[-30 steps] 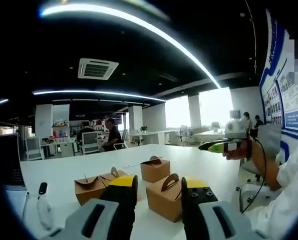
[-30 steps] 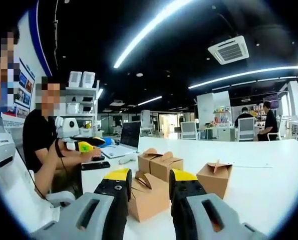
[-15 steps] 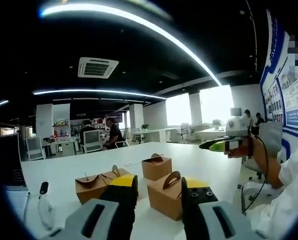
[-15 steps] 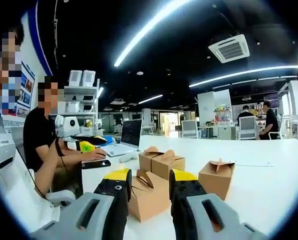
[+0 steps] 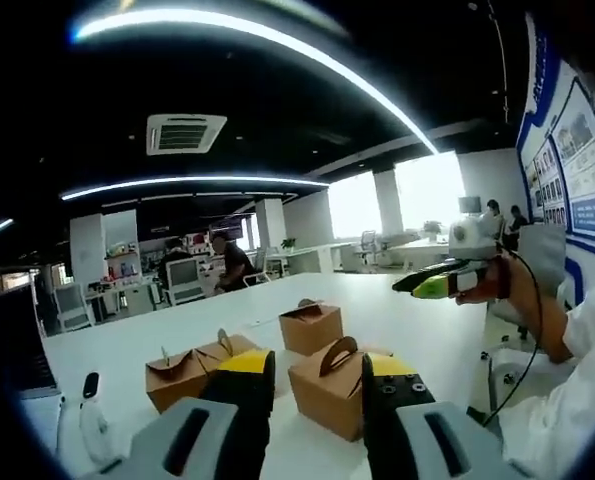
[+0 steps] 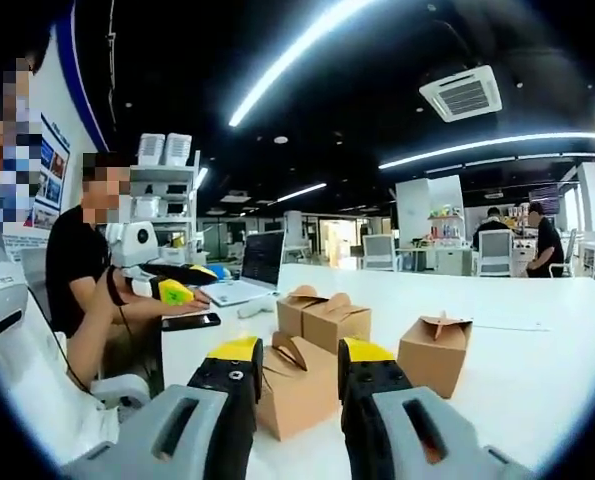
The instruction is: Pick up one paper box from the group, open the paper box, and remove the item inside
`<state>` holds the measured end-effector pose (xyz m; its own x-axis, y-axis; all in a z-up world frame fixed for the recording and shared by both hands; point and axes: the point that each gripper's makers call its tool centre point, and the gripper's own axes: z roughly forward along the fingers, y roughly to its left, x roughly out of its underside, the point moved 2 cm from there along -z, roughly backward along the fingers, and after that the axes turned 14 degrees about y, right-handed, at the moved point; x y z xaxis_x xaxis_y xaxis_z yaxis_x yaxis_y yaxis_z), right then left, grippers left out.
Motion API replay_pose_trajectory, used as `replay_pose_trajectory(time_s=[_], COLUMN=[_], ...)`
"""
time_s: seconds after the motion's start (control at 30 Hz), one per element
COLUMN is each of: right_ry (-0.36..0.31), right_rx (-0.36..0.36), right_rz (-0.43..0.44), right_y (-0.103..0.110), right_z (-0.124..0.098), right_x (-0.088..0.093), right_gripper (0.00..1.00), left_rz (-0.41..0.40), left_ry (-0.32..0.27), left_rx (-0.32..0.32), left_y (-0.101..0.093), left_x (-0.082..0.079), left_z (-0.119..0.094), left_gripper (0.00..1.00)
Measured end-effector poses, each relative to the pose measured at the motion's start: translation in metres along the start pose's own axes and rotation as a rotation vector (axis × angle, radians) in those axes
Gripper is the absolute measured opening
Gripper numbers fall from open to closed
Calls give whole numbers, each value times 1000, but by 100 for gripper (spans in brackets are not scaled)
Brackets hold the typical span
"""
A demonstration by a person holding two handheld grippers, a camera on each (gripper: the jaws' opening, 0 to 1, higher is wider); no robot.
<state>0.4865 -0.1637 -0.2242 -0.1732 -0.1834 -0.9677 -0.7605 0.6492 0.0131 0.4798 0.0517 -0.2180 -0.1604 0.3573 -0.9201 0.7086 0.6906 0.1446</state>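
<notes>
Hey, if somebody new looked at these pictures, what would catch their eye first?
Probably the brown paper boxes with curved handles, grouped on the white table, the nearest box just beyond the right gripper. In the left gripper view, the left gripper faces the same box. Long bright ceiling lights arc overhead.

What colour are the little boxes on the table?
Brown, like cardboard; the paper boxes show best in the right gripper view.

You cannot read any text here: the wall posters (image 5: 585, 150) are too blurred, and the paper boxes (image 6: 435, 352) are plain.
</notes>
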Motion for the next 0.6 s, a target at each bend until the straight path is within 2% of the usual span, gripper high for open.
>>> replay_pose_trajectory(time_s=[0.27, 0.6], right_ry=[8, 22], right_rx=[-4, -13], right_rz=[3, 11], right_y=[0, -1], right_z=[3, 7], right_x=[3, 8], right_gripper=[31, 31], left_rz=[11, 130], left_ry=[37, 96], left_rx=[3, -32], left_y=[-7, -22], left_x=[0, -6], left_z=[11, 26], left_gripper=[37, 34])
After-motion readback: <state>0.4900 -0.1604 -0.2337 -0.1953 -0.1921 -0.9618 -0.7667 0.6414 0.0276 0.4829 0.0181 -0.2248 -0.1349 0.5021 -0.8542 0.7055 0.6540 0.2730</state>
